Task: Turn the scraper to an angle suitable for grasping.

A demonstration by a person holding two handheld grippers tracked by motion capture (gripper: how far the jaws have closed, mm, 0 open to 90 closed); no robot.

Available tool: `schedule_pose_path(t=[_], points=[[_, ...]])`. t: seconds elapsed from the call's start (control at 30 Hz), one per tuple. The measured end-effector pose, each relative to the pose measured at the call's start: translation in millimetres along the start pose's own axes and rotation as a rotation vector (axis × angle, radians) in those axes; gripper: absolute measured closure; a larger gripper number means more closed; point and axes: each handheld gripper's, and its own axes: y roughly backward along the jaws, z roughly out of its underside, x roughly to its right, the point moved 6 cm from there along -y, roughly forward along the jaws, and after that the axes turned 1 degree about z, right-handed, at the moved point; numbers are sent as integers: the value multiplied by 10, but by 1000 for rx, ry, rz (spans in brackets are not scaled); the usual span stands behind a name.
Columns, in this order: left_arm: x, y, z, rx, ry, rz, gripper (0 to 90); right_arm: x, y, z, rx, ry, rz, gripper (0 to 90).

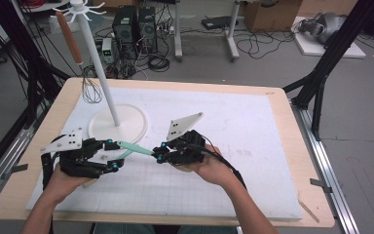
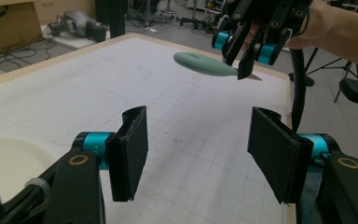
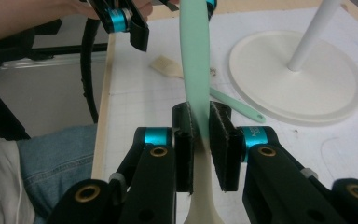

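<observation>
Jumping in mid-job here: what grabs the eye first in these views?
First, the mint-green utensil held in the air at the table's near middle: the right gripper has its jaws shut on the handle, which points at the left gripper, whose jaws stand open with nothing between them. Behind them rises the white stand, a whisk hanging from it.

I work in a lab: computer towers [image 1: 135,27] and loose cables [image 1: 258,46] crowd the grey floor behind my gridded table [image 1: 233,146], black frame struts [image 1: 321,73] alongside.
</observation>
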Motion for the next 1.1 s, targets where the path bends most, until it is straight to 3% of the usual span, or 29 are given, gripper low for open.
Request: schedule_pose_path(t=[0.53,1.1], points=[[77,-80,-10,-4,3,59,462,-69,-131,-64,1,18,-27,805],[92,-92,-15,-4,25,84,550,-110,-231,-84,1,34,-34,805]])
